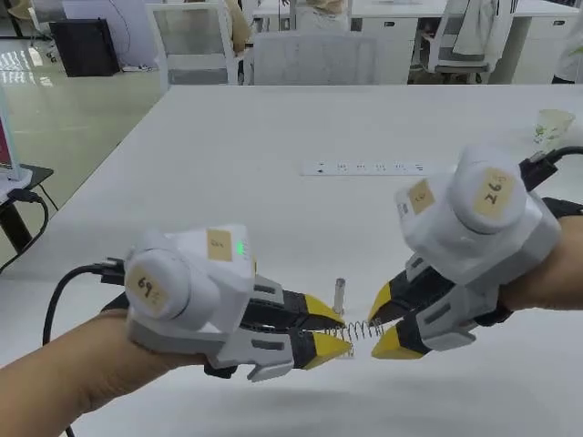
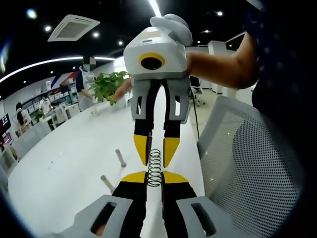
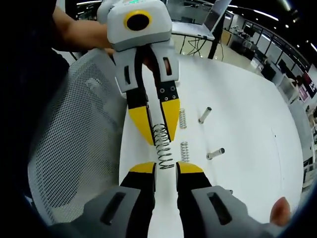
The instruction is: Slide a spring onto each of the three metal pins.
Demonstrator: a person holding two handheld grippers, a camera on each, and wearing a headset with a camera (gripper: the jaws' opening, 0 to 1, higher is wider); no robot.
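Wire spring (image 1: 363, 330) looked light and floppy to us; left hand-held gripper (image 1: 338, 330) and right hand-held gripper (image 1: 379, 323) each pinched one end.

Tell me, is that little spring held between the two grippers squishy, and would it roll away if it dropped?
Probably squishy: the spring is thin wire with gaps between its coils. Likely very light, being mostly air. Round, so it might roll on the smooth table if the left gripper and right gripper let go.
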